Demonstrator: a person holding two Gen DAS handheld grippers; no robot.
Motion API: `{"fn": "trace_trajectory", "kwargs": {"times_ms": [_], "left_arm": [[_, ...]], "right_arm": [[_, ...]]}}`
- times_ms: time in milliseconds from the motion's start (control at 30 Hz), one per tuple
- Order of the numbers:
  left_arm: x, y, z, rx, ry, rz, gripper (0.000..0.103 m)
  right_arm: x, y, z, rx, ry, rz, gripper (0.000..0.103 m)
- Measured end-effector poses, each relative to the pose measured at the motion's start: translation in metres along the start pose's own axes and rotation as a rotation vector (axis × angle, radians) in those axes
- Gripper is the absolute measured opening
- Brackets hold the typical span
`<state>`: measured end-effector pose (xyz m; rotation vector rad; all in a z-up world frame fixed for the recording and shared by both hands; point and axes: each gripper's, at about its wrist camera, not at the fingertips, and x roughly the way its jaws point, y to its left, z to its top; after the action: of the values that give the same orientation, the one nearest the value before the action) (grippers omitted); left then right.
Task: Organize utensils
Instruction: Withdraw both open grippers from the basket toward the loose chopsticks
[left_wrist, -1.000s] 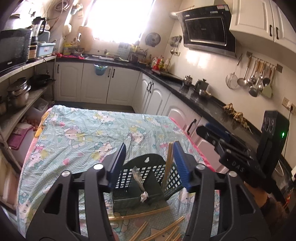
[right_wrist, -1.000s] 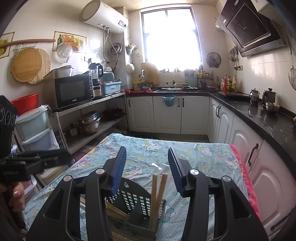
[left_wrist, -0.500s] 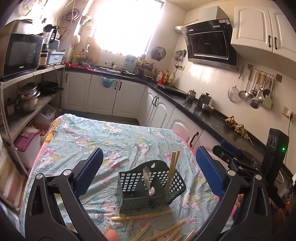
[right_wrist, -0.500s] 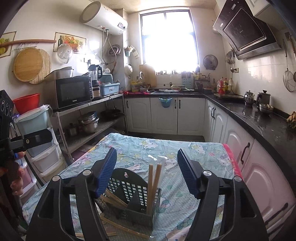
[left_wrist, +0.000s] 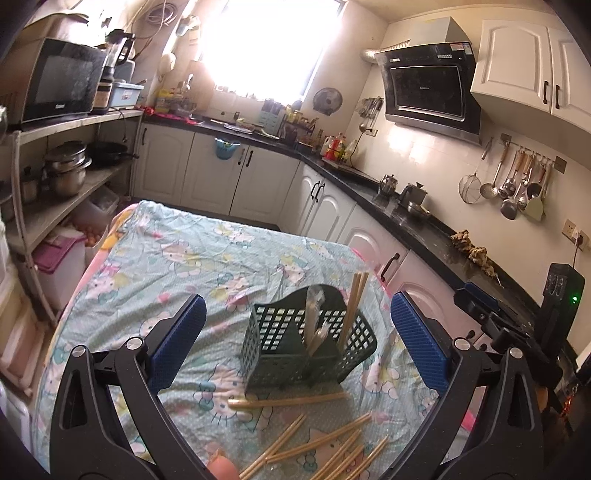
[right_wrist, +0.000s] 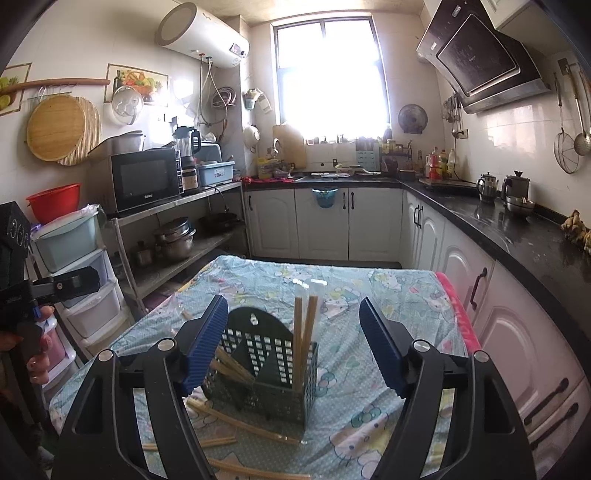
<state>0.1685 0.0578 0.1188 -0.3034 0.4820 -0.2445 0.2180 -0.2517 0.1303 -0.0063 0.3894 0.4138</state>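
Below and just ahead of the left tongs (left_wrist: 297, 345) lie the loose chopsticks (left_wrist: 317, 441), scattered flat on the cloth-covered surface (left_wrist: 177, 266); most run slantwise, near-left to far-right, and one (left_wrist: 288, 400) lies crosswise right at the foot of the caddy (left_wrist: 308, 347); their long axes are thus roughly level and mostly across the line the left tongs point along. The green slotted caddy stands upright straight ahead of both tongs, centred between the pads in each view; a pair of chopsticks (left_wrist: 352, 308) already stands on end in one of its compartments, and something pale and shiny (left_wrist: 314, 317) stands in the next one, too blurred to name. From the right tongs (right_wrist: 295, 343) more chopsticks (right_wrist: 229, 365) show leaning low against the caddy's left side, and others lie on the cloth nearer than the caddy and to its left.

The loose pile seems nearer the left tongs, so the next pick looks like theirs; it would call for a dip down toward the near edge and a roll to bring the pads across one stick.

Both tongs point forward and somewhat downward at the caddy; the left jaws have just been opening and stand very wide, with nothing between them; the right jaws have just been opening too, fairly wide, empty, the caddy only framed beyond them.
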Motion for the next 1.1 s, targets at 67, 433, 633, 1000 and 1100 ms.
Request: {"fn": "trace_trajectory", "kwargs": {"times_ms": [67,433,633,1000,1100], "left_arm": [[-0.001,0.002,-0.005,0.000,0.009,0.005,0.092],[0.001,0.007,-0.030,-0.015,0.059,0.017,0.092],[0.003,0.006,-0.043,-0.012,0.082,0.014,0.092],[0.009,0.018,-0.064,-0.031,0.123,0.042,0.092],[0.009,0.022,-0.068,-0.039,0.128,0.051,0.092]], "right_arm": [[-0.003,0.001,-0.006,-0.002,0.010,-0.007,0.071],[-0.011,0.011,-0.034,-0.008,0.057,0.004,0.071],[-0.013,0.020,-0.051,-0.012,0.091,0.023,0.072],[-0.006,0.032,-0.080,-0.025,0.156,0.041,0.072],[-0.005,0.032,-0.084,-0.029,0.167,0.043,0.072]]}}
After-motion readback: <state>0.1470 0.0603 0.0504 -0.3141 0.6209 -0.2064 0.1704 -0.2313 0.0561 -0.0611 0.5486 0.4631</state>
